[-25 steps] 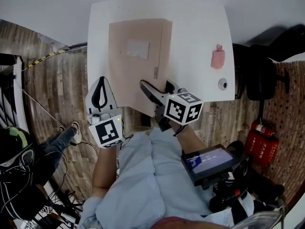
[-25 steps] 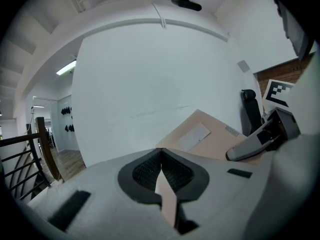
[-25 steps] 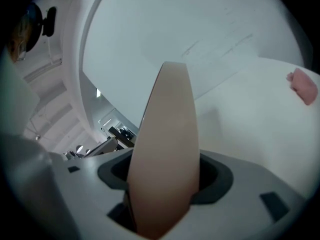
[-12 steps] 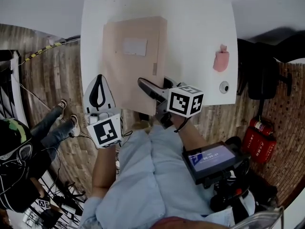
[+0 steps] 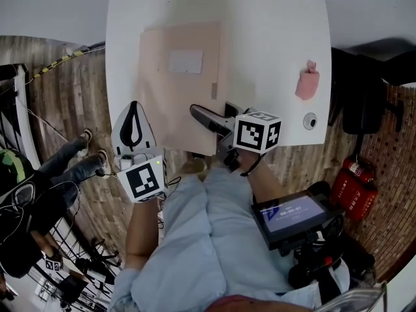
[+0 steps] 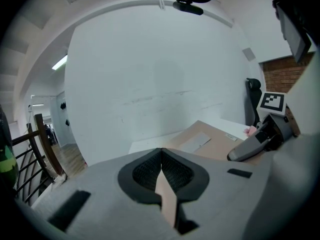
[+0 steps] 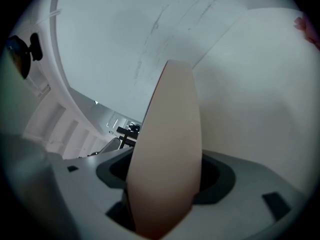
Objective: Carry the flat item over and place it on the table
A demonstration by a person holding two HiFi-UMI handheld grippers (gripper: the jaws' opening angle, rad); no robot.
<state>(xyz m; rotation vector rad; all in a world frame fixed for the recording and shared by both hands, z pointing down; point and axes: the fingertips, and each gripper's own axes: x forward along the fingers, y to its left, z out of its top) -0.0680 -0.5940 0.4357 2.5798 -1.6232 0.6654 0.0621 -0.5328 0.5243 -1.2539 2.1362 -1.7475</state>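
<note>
A flat tan envelope with a white label lies on the white table, its near end hanging over the front edge. My right gripper is at that near end. Its jaws are opening, and the envelope stands edge-on between them with dark gaps on both sides. My left gripper hovers off the table's front left corner, beside the envelope. It is shut, with a thin tan sliver in the seam; I cannot tell what that is. The left gripper view shows the envelope ahead and to the right.
A pink object and a small round grey thing sit at the table's right side. A black chair and a red fire extinguisher stand to the right. A person's legs and cables are on the floor at left.
The table and envelope have grown slightly larger in view as the camera shifted. Both grippers keep their places at the envelope's near end. The person at left has stepped further left.
</note>
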